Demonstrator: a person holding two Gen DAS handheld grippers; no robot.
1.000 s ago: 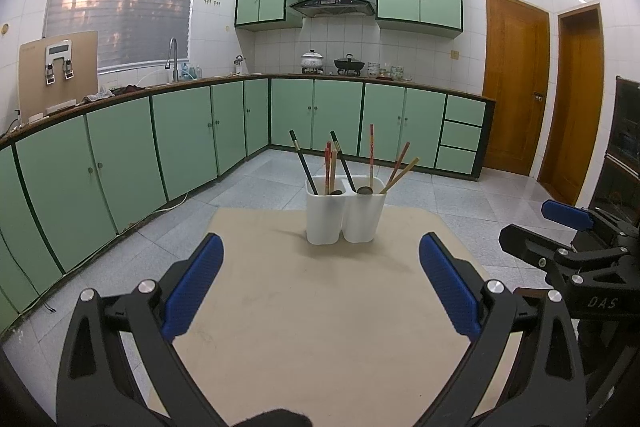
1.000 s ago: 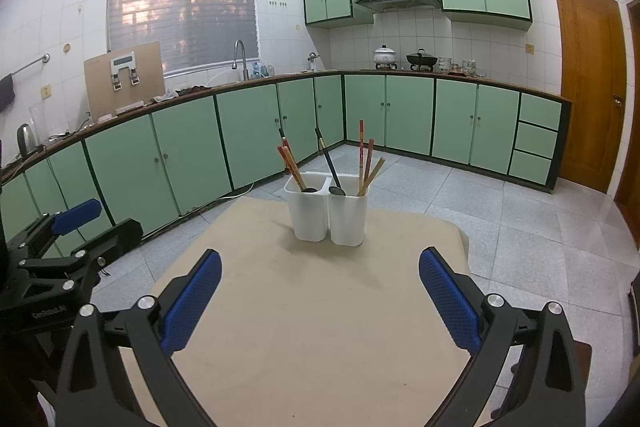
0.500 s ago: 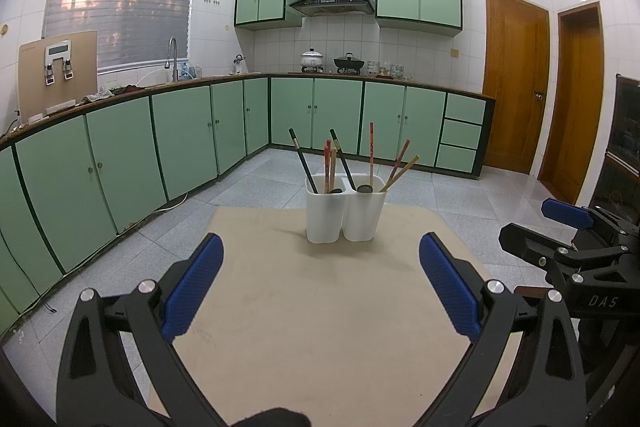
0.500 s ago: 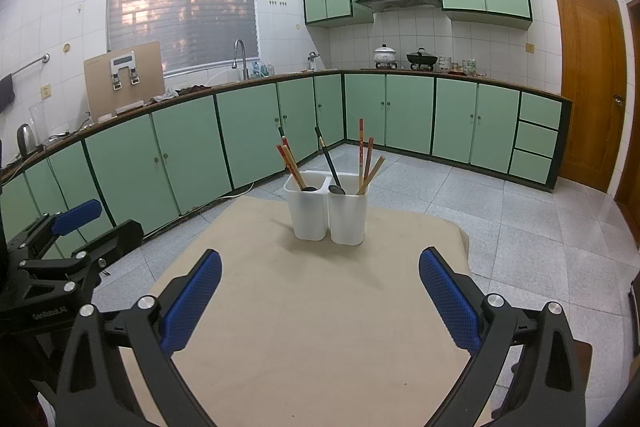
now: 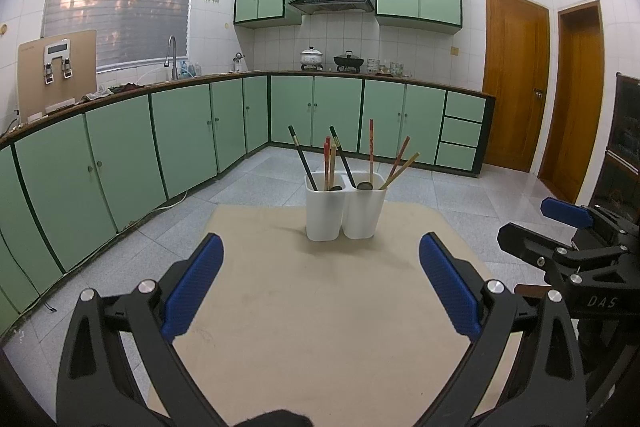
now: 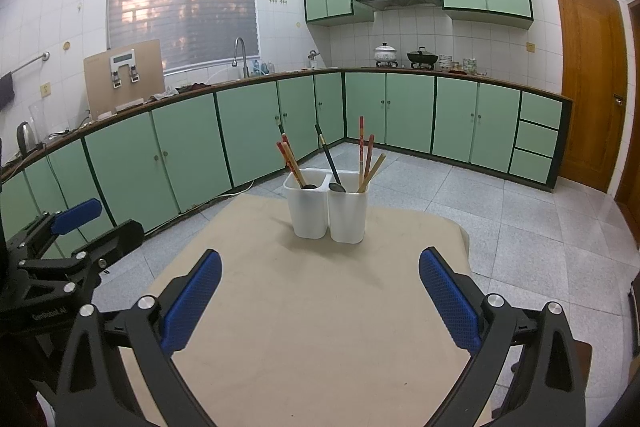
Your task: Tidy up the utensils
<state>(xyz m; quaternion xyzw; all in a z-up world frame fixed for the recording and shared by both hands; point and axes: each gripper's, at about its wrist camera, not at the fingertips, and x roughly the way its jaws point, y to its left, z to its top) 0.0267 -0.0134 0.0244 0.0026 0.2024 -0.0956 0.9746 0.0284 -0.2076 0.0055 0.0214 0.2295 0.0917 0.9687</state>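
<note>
Two white utensil cups stand side by side near the far end of a beige table (image 5: 320, 327). The left cup (image 5: 325, 213) holds a black spoon and red and tan chopsticks. The right cup (image 5: 365, 213) holds a black spoon and several chopsticks. They also show in the right wrist view: left cup (image 6: 307, 213), right cup (image 6: 347, 217). My left gripper (image 5: 320, 287) is open and empty, well short of the cups. My right gripper (image 6: 320, 291) is open and empty, also short of them. Each gripper shows at the edge of the other's view.
Green kitchen cabinets (image 5: 120, 163) run along the left and back walls. Wooden doors (image 5: 516, 83) stand at the right. A dark cabinet (image 5: 624, 147) stands at the far right. The grey tiled floor (image 6: 540, 227) surrounds the table.
</note>
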